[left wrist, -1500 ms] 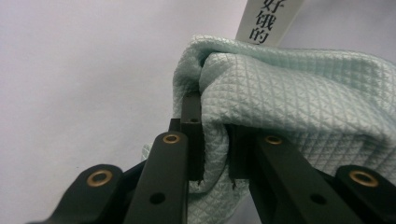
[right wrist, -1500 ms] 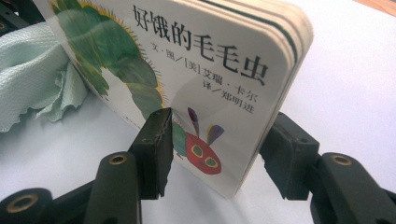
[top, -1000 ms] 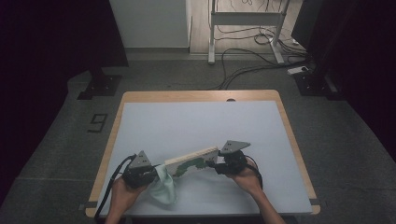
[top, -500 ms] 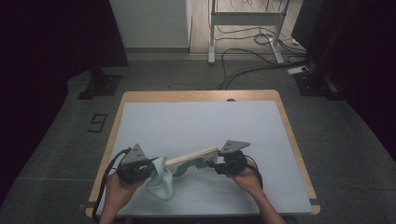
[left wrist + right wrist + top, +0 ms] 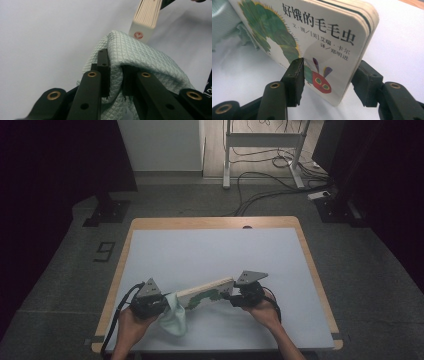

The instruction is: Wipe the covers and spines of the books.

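Observation:
A board book (image 5: 206, 292) with a green caterpillar on its cover (image 5: 312, 37) is held on edge, tilted, just above the white table top (image 5: 215, 250). My right gripper (image 5: 231, 298) is shut on its near end, one pad on the cover and one behind (image 5: 329, 80). My left gripper (image 5: 162, 306) is shut on a pale green quilted cloth (image 5: 173, 318), which bunches between the jaws (image 5: 115, 75). In the left gripper view the cloth (image 5: 140, 55) rests against the book's far end (image 5: 146, 17).
The table has a wooden rim (image 5: 210, 222). Cables (image 5: 260, 190) and a metal desk frame (image 5: 260, 140) lie on the floor beyond it. A dark stand base (image 5: 107, 212) sits at the back left.
The left gripper with the cloth drew a little to the left, then came back right to the book's end. The right gripper and the book kept still.

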The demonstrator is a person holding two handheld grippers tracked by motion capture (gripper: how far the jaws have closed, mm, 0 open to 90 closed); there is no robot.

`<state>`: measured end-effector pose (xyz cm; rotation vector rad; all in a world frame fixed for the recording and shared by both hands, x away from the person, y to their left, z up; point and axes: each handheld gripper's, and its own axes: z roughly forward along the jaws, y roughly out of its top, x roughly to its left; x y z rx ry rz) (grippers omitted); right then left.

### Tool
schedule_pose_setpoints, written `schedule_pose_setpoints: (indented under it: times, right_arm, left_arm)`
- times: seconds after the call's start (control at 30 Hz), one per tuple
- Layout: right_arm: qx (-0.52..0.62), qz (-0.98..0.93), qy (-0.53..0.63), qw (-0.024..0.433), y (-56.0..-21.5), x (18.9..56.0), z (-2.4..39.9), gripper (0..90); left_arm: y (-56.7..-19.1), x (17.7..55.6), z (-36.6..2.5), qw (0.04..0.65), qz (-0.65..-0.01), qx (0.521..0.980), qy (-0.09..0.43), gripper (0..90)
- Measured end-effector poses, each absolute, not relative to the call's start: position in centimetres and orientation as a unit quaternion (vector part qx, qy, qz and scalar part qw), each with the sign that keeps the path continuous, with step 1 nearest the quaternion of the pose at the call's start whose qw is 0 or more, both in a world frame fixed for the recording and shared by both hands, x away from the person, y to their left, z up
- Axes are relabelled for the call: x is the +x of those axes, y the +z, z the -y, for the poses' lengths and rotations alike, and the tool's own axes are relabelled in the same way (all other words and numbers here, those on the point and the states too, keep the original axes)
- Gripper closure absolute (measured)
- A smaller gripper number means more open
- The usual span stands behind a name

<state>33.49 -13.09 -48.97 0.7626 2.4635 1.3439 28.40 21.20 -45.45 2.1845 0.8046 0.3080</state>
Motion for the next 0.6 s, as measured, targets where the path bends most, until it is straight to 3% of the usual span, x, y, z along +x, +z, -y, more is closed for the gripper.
schedule_pose_setpoints:
  times: [0.6]
  right_arm:
    - [0.263,-0.839,0.463,0.117,-49.1,33.3,13.2,45.1]
  left_arm:
    - [-50.3,29.0,-20.6,0.347,-0.328,0.872,0.104,80.2]
